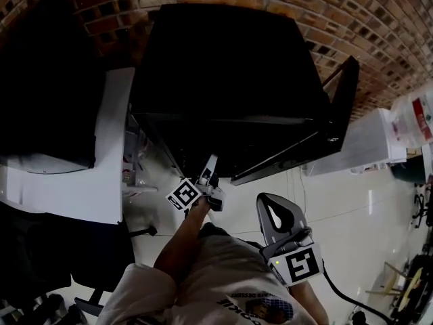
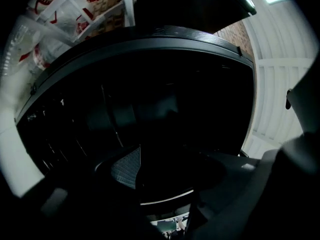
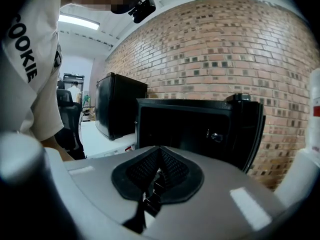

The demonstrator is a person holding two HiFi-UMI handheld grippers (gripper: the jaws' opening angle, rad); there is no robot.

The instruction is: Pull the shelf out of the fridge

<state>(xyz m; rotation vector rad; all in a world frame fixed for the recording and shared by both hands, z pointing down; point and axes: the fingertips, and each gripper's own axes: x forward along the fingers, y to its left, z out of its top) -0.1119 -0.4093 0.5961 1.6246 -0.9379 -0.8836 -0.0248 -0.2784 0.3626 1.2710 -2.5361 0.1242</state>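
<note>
From the head view, the black fridge (image 1: 230, 80) stands against the brick wall, its door (image 1: 338, 107) swung open to the right. My left gripper (image 1: 208, 168) reaches into the dark opening at the fridge's front. In the left gripper view its jaws (image 2: 170, 179) stand apart, with one ribbed pad (image 2: 125, 166) visible. A thin pale edge (image 2: 165, 200), seemingly the front of the dark shelf, runs between them; no pad presses on it. My right gripper (image 1: 272, 207) hangs back near my body, shut (image 3: 157, 176) on nothing and facing the open fridge (image 3: 190, 129).
A white desk (image 1: 101, 147) lies left of the fridge with a second black box (image 3: 117, 106) on it. A white cabinet (image 1: 365, 141) stands right of the open door. An office chair (image 1: 101, 263) sits at the lower left. White racks with red-labelled bottles (image 2: 85, 9) show beyond the fridge.
</note>
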